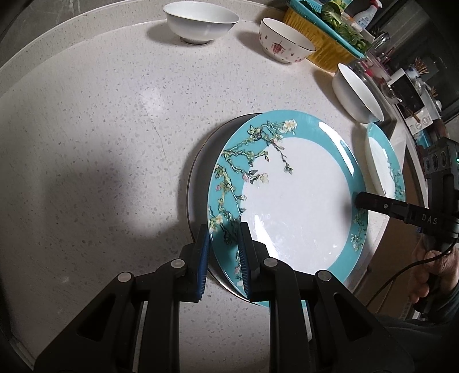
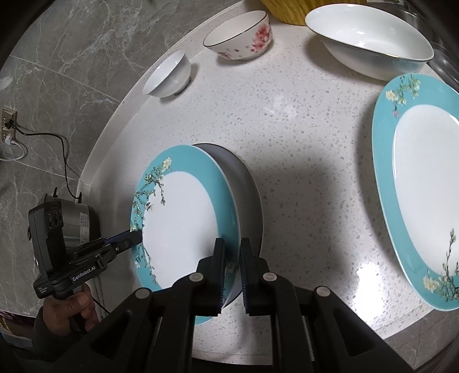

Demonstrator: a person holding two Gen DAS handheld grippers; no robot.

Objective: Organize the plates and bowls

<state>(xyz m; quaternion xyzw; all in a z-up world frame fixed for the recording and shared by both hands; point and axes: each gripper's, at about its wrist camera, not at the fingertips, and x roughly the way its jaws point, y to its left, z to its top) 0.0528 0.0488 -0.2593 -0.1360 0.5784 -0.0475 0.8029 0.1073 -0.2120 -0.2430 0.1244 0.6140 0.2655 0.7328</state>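
A teal-rimmed plate with blossom branches lies slightly offset over a grey plate; whether they touch I cannot tell. My left gripper is shut on the teal plate's near-left rim. My right gripper is shut on the opposite rim. A second teal plate rests flat to the right. Behind stand a small white bowl, a flower-patterned bowl and a wide white bowl.
The dishes sit on a speckled white counter with a raised back edge. A yellow basket with a teal tray and greens crowds the back right corner. A silver appliance and a wall socket with a cable are at left.
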